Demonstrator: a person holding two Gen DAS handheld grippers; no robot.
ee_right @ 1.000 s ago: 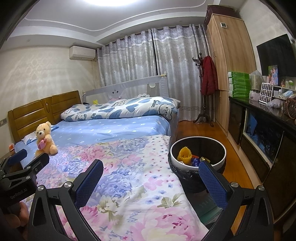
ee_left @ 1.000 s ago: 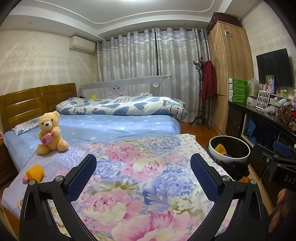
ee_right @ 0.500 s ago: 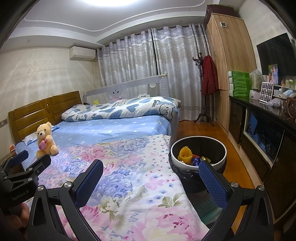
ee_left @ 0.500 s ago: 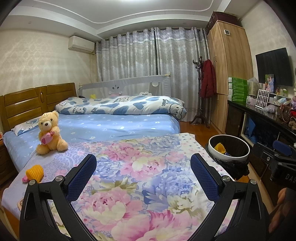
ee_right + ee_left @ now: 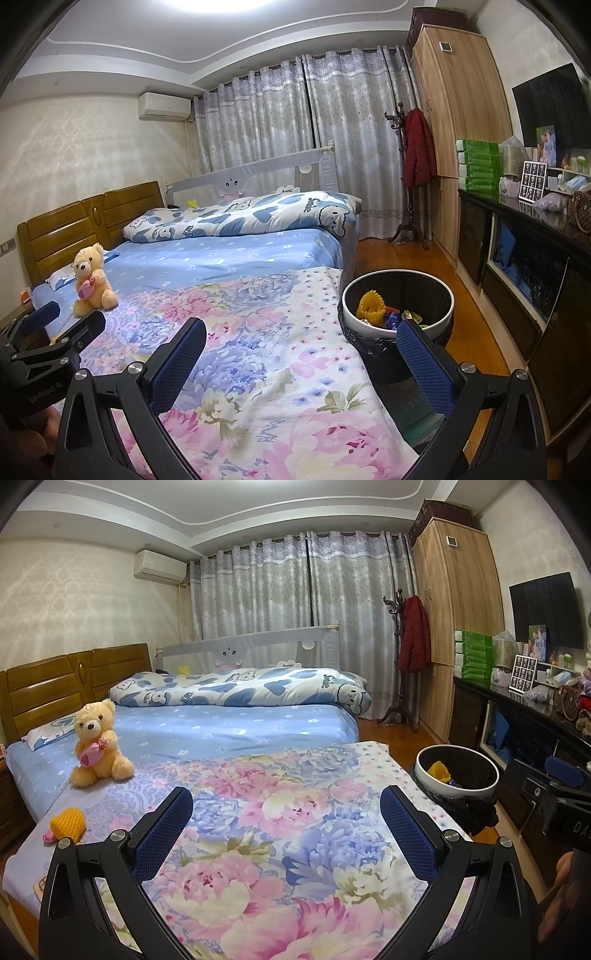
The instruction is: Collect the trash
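Both hand-held grippers gape wide, empty. Next pickup, I judge: orange foam net [image 5: 68, 821] at nine o'clock, then bin [image 5: 457, 775] at three.

Left gripper [image 5: 286, 801]: held low and level, pointing forward, jaws spread wide with nothing between them. Blue textured pads [image 5: 162, 834] facing inward on black fingers, one at near left, one at near right. Seen again from the right wrist camera at the far left edge [image 5: 55, 325], blue pad tip raised, a hand [image 5: 37, 439] wrapped around its body below.

Right gripper [image 5: 301, 343]: likewise low, level and gaping, empty. Blue pads [image 5: 424, 365] angled outward toward the tips. Visible from the left wrist camera at the right edge [image 5: 554, 779], with fingers [image 5: 561, 893] of the holding hand showing beneath it.
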